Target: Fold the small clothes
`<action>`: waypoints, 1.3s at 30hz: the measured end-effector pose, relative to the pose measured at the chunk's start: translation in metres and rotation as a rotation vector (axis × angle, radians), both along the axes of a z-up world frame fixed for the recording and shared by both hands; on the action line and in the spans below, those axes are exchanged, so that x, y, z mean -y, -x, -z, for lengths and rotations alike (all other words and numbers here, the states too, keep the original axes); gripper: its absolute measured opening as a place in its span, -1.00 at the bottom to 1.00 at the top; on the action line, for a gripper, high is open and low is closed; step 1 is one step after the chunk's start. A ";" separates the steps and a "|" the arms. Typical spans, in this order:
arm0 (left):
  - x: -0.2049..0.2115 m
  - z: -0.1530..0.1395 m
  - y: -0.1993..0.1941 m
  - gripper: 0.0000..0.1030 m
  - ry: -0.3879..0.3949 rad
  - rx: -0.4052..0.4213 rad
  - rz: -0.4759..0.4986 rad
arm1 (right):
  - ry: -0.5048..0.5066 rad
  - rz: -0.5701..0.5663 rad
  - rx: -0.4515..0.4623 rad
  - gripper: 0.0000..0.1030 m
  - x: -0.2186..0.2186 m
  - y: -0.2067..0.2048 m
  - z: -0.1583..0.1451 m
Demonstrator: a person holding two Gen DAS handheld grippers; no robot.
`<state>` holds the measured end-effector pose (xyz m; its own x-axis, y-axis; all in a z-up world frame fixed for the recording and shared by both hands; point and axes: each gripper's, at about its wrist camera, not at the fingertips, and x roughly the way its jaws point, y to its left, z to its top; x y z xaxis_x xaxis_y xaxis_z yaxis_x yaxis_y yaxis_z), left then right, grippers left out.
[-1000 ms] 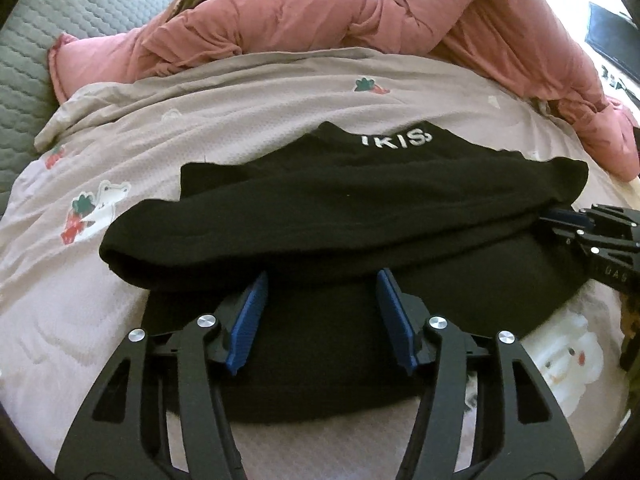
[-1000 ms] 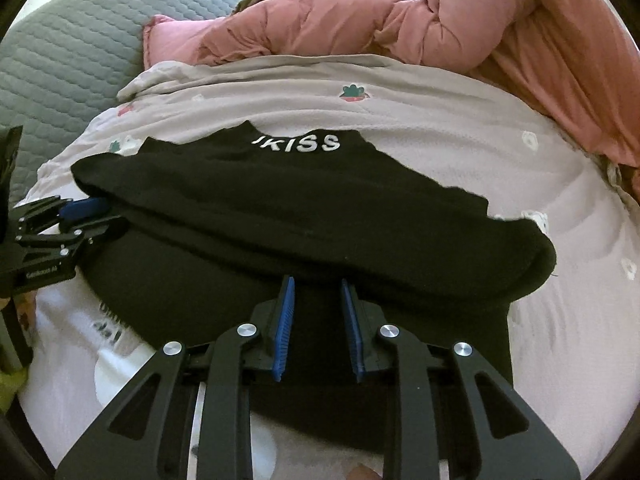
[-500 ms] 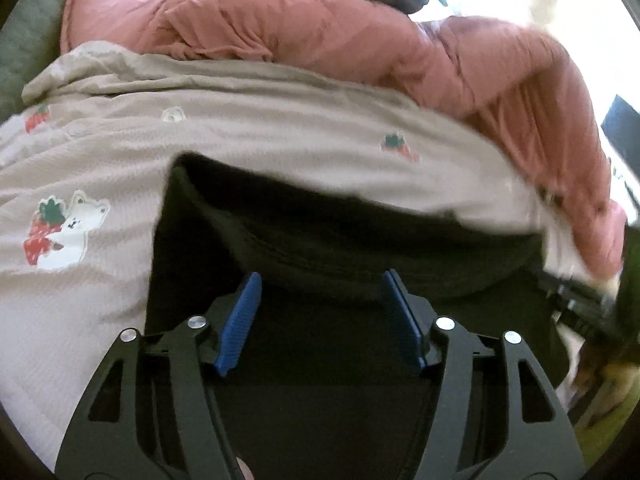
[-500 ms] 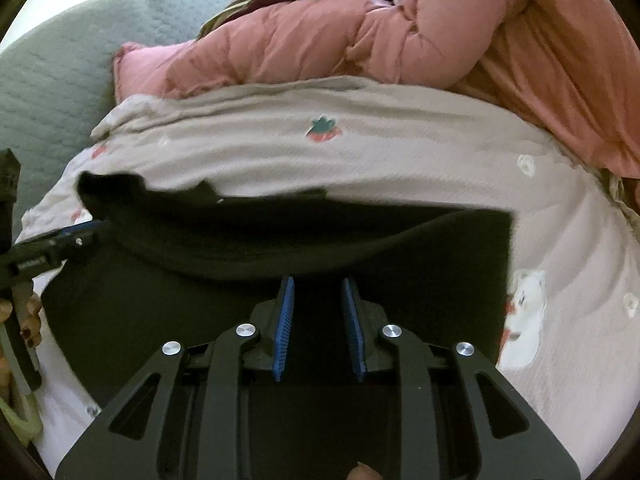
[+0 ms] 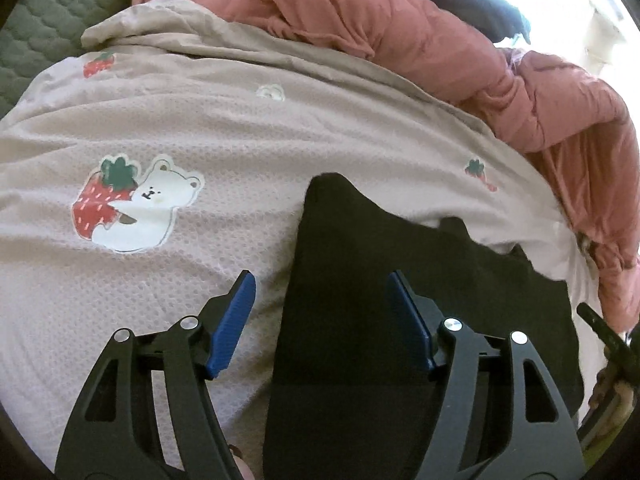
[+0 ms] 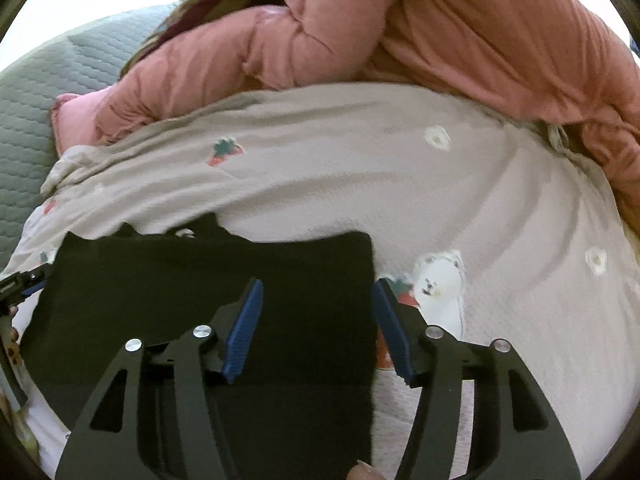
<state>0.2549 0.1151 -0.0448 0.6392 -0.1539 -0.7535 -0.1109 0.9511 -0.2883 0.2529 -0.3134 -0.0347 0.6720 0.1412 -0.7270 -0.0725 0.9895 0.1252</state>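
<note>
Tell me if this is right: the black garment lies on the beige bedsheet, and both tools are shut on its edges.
Not quite. The black garment does lie on the beige bedsheet, but both tools are open, not shut. The left wrist view shows the left tool with its blue pads wide apart, and the right wrist view shows the same for the right tool.
</note>
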 end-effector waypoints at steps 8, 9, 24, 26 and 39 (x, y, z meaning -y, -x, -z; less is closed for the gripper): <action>0.010 0.015 0.000 0.29 -0.080 -0.012 0.023 | -0.011 0.043 -0.044 0.08 -0.002 -0.015 0.018; 0.009 0.016 0.000 0.26 -0.081 -0.012 0.022 | -0.023 0.051 -0.050 0.08 0.000 -0.017 0.020; 0.017 -0.006 0.006 -0.87 -0.159 0.111 0.018 | 0.022 0.063 0.069 -0.84 -0.003 -0.007 0.006; 0.018 0.005 0.003 -0.85 -0.165 0.066 0.016 | 0.049 0.068 0.025 -0.82 -0.004 -0.012 0.018; 0.006 0.008 0.014 -0.32 -0.122 0.013 -0.032 | 0.083 0.113 -0.022 -0.09 -0.007 -0.001 0.027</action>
